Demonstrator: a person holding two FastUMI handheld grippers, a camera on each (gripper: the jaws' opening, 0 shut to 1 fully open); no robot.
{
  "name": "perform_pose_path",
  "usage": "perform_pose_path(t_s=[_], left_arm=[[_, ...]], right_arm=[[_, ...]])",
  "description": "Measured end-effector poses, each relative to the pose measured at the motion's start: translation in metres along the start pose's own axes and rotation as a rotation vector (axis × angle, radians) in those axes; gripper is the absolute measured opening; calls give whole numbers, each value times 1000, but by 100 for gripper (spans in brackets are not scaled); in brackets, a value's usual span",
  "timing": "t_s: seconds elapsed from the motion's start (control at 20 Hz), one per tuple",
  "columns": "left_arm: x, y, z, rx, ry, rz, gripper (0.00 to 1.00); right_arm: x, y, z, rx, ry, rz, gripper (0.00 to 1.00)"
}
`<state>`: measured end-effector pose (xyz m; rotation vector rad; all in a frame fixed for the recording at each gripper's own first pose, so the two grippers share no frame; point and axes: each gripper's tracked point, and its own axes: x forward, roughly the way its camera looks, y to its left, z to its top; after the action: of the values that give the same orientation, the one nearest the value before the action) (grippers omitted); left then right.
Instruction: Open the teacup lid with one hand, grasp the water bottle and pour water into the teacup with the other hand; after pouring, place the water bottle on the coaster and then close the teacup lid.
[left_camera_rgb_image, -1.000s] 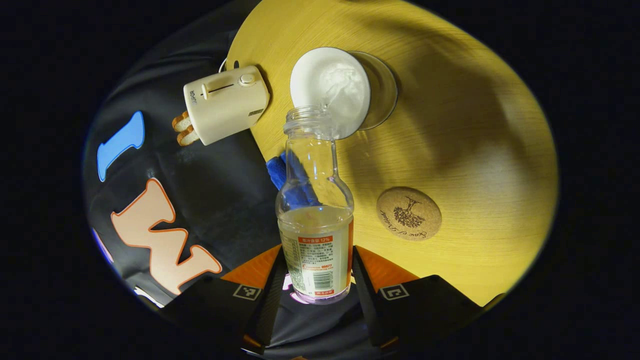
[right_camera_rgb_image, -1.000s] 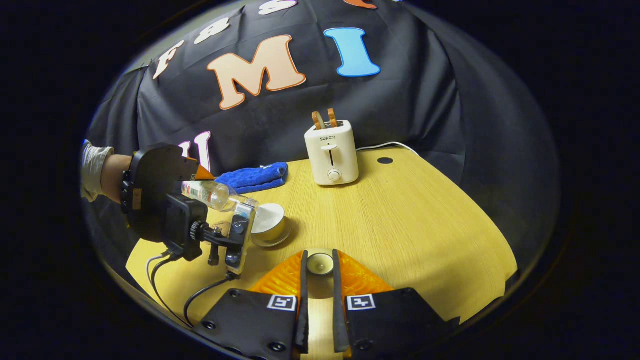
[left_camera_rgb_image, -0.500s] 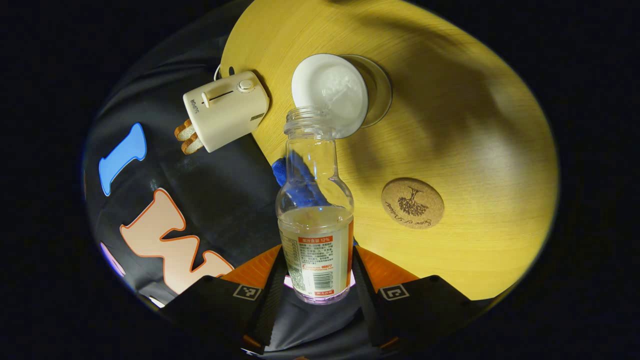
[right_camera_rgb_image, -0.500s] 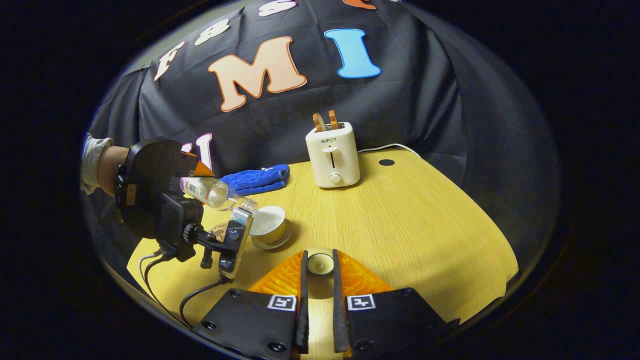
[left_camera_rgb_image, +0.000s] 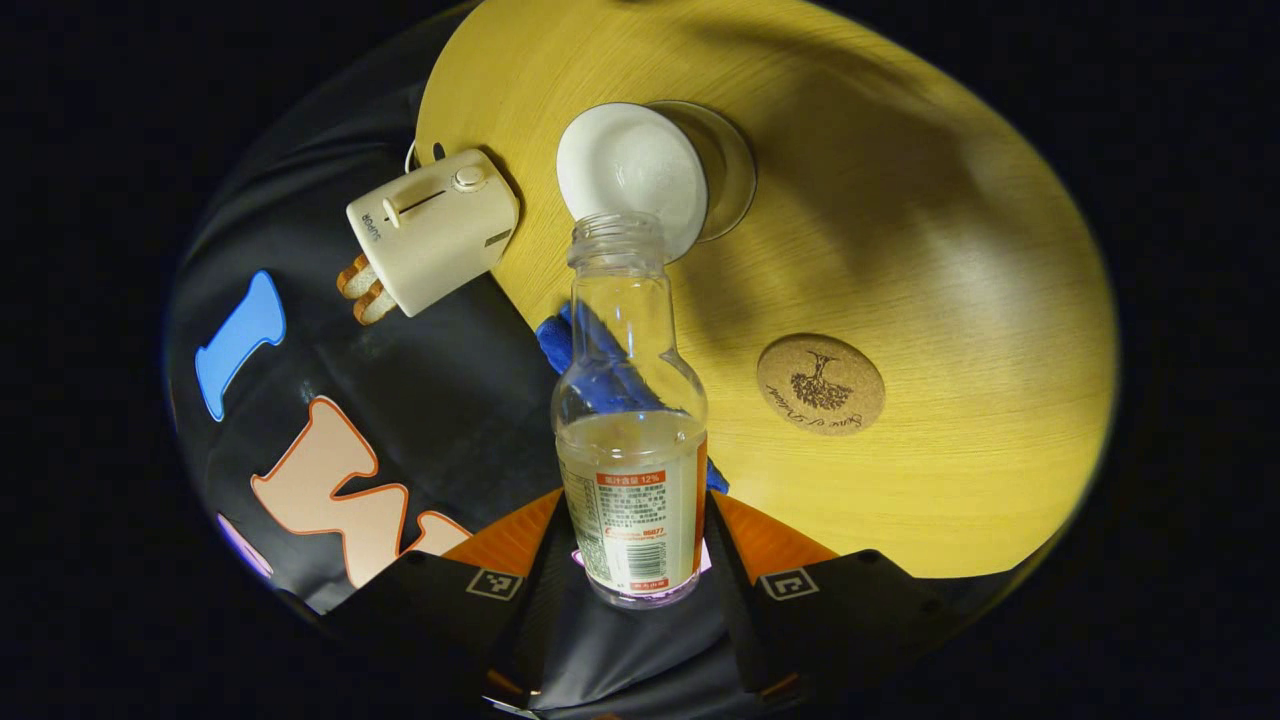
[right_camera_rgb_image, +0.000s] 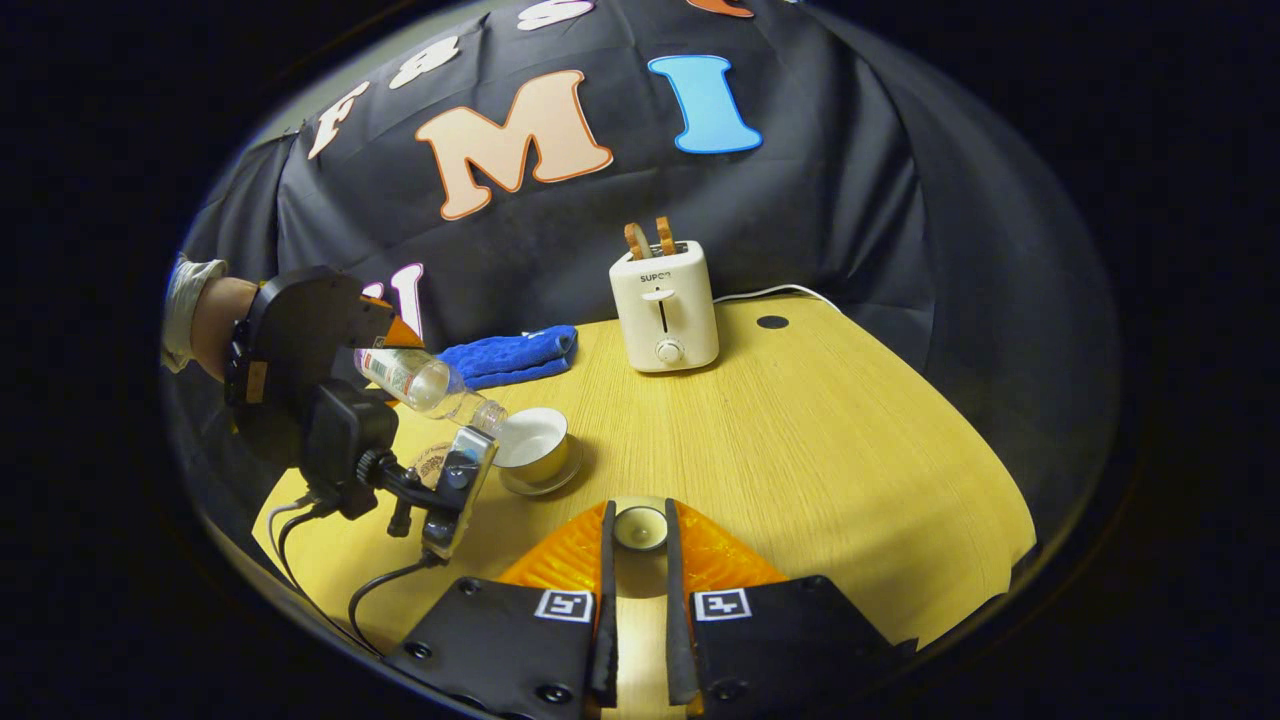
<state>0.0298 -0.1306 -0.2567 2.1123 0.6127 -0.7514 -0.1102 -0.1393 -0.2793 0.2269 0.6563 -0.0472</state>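
My left gripper (left_camera_rgb_image: 637, 545) is shut on a clear water bottle (left_camera_rgb_image: 630, 420) with a label, partly filled and without a cap. The bottle is tipped, its mouth over the open white teacup (left_camera_rgb_image: 630, 175) on a glass saucer (left_camera_rgb_image: 725, 170). A round cork coaster (left_camera_rgb_image: 820, 384) lies on the table to the right of the bottle. In the right gripper view the tilted bottle (right_camera_rgb_image: 425, 385) points down at the teacup (right_camera_rgb_image: 535, 447), held by the left gripper in a person's hand (right_camera_rgb_image: 215, 320). My right gripper (right_camera_rgb_image: 637, 540) is shut on the small teacup lid (right_camera_rgb_image: 639, 527), held low over the table.
A cream toaster (right_camera_rgb_image: 664, 305) with two bread slices stands at the back of the yellow wooden table (right_camera_rgb_image: 820, 440). A blue cloth (right_camera_rgb_image: 515, 355) lies at the table's back edge. Cables (right_camera_rgb_image: 330, 570) hang from the left gripper's camera mount near the front left edge.
The left gripper has tipped the bottle further, bringing its mouth lower toward the cup. The right gripper with the lid has stayed almost still.
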Motion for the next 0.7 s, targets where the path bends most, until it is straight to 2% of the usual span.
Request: perform_pose_path(t_s=[0.2,0.55,0.7], left_arm=[[2,-18,5,-105,-43,-36,70],[12,-39,32,-525,-182,-38,70],[19,-50,36,-657,-196,-43,70]], right_arm=[[-3,5,-1,-18,11,6,21],[-5,14,2,-57,35,-8,23],[-6,18,7,-97,40,-20,22]])
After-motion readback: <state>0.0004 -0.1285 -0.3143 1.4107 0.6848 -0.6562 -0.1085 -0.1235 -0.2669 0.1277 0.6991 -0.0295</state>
